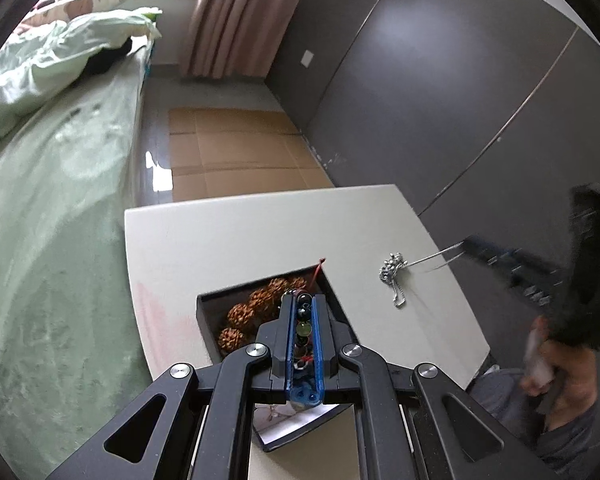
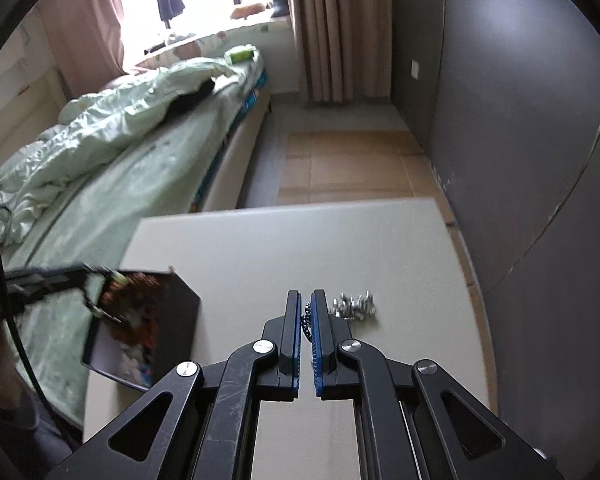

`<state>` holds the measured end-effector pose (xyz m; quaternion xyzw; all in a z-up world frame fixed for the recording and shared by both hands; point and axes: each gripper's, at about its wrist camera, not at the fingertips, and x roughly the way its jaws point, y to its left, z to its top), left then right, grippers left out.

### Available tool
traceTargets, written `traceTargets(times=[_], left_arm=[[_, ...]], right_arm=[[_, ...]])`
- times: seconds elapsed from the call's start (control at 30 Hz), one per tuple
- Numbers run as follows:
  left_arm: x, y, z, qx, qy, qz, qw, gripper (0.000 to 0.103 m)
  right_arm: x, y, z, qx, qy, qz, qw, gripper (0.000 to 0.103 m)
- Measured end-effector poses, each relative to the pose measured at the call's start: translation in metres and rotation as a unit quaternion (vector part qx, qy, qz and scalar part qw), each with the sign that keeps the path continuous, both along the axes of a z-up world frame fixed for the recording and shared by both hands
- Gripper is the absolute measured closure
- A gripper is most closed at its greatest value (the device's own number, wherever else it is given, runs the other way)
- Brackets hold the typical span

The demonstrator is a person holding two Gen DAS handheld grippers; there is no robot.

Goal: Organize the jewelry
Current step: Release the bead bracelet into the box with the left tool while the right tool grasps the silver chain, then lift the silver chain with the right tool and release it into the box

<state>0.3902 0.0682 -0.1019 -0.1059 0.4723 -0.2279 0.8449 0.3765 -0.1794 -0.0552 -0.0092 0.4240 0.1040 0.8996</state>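
Left gripper (image 1: 303, 300) pinching multicoloured bead bracelet (image 1: 302, 322) over open black jewelry box (image 1: 204, 312); lower it in slowly. Right gripper (image 2: 306, 300) pinching silver chain necklace (image 2: 352, 306), on white table (image 2: 260, 248), right of box; lift gently.

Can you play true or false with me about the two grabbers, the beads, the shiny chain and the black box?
1. The left gripper is shut on a string of beads. True.
2. The black box is empty. False: big brown knobbly beads lie in it.
3. The silver chain is inside the box. False: it is on the white table, outside the box.
4. The right gripper is shut on a chain strand. True.
5. The table stands beside a red sofa. False: a green bed is beside it.
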Motion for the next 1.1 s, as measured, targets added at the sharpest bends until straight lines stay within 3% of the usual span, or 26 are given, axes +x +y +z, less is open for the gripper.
traceTargets(times=[0.2,0.27,0.33,0.4,0.77,1.1], left_arm=[[0.008,0.003,-0.014,-0.021,0.045,-0.009,0.9987,0.094],[0.007,0.005,-0.012,-0.034,0.047,-0.014,0.9982,0.087],[0.006,0.004,-0.008,-0.034,0.037,-0.016,0.9986,0.054],[0.002,0.006,-0.002,-0.040,0.021,-0.012,0.9989,0.041],[-0.001,0.030,0.016,-0.061,-0.010,0.020,0.9979,0.041],[-0.004,0.043,0.026,-0.053,-0.038,0.042,0.9970,0.041]], right_arm=[[-0.008,0.013,0.049,-0.003,-0.044,0.016,0.999,0.098],[-0.009,0.021,0.061,-0.005,-0.056,0.022,0.998,0.100],[-0.011,0.028,0.072,-0.003,-0.064,0.029,0.997,0.100],[-0.015,0.036,0.081,-0.003,-0.075,0.036,0.997,0.100],[-0.036,0.075,0.155,-0.018,-0.143,0.070,0.987,0.100],[-0.060,0.113,0.229,-0.033,-0.207,0.104,0.972,0.100]])
